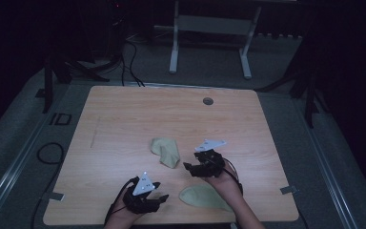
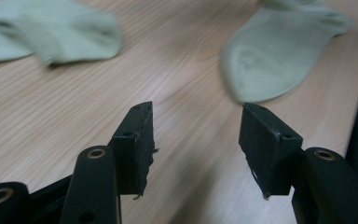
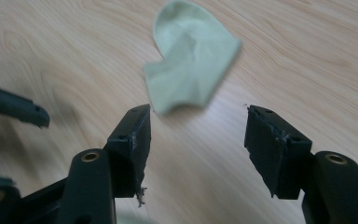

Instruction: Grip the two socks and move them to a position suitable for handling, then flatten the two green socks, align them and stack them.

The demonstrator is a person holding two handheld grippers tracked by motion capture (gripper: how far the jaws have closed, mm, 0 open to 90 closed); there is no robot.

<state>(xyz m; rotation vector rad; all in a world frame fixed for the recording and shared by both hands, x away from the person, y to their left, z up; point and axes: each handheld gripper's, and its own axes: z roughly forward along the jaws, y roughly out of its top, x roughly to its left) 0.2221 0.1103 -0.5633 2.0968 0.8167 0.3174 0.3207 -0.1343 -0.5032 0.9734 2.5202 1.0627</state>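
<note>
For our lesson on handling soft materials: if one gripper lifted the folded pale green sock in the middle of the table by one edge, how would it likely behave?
The folded sock would probably droop and unfold, since it is thin knit fabric doubled over itself. It looks light, lying flat on the wooden table, so it should lift easily. Pushed instead, it would likely bunch or slide; it cannot roll.

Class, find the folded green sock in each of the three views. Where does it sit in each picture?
High view: the folded sock lies near the middle of the table.
Left gripper view: the folded sock is in the top left corner.
Right gripper view: the folded sock is at top centre, beyond the open jaws.
Shared landmark: the wooden table.
</note>
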